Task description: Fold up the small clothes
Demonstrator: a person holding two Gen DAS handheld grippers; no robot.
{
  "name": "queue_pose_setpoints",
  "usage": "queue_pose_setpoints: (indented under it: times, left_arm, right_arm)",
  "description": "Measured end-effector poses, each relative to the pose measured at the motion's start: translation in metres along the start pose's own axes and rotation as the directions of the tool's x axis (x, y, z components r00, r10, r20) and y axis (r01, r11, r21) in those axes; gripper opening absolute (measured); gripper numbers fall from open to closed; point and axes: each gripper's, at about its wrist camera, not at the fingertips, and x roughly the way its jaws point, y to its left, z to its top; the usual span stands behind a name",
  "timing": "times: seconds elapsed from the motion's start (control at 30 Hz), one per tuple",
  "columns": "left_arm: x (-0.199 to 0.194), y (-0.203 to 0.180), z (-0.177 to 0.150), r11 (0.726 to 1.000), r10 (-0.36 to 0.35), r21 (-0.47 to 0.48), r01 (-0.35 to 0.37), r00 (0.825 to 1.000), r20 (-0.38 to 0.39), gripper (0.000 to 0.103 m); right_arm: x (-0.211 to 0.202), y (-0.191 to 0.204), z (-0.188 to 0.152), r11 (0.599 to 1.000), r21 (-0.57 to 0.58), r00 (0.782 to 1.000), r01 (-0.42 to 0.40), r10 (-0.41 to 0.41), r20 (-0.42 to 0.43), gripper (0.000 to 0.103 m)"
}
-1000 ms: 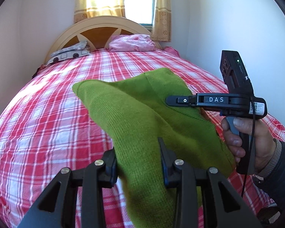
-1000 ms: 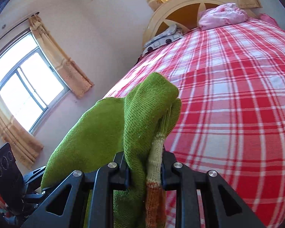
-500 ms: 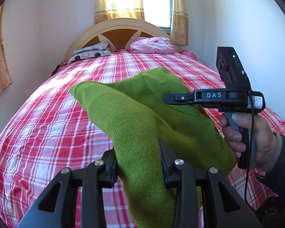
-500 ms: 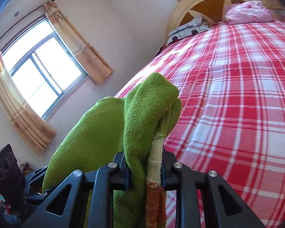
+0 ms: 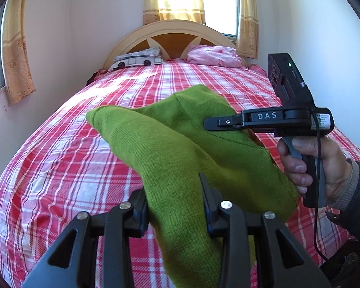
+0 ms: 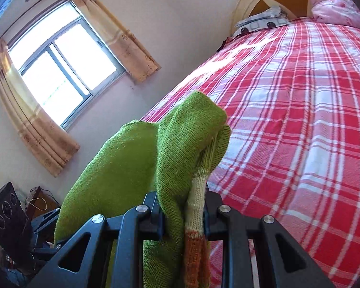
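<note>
A green knitted garment (image 5: 180,153) hangs in the air above the red plaid bed (image 5: 67,148), held by both grippers. My left gripper (image 5: 174,204) is shut on one part of it, with the fabric bunched between the fingers. My right gripper (image 6: 183,206) is shut on another part, where a cream and orange striped band (image 6: 195,218) shows. In the left wrist view the right gripper (image 5: 216,122) is at the right, held by a hand, its fingers against the cloth. The left gripper (image 6: 43,235) shows at the lower left of the right wrist view.
A pink pillow (image 5: 213,56) and a folded grey patterned cloth (image 5: 136,58) lie by the headboard (image 5: 170,36). Curtained windows (image 6: 60,72) are on the left wall and behind the bed. A white wall (image 5: 324,36) runs along the bed's right side.
Both grippers have lifted and tilted upward with the garment, so more wall and window show. The grip on the cloth has not changed.
</note>
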Motion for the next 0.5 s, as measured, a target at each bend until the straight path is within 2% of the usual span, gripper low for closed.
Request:
queue_pose_setpoints:
  times: [0.5]
  left_arm:
    - [-0.005,0.045,-0.03,0.994,0.057,-0.089,-0.059,0.998,-0.025,0.036]
  right_arm:
    - [0.064,0.03,-0.002,0.999,-0.035,0.993,-0.031,0.027,-0.119,0.024]
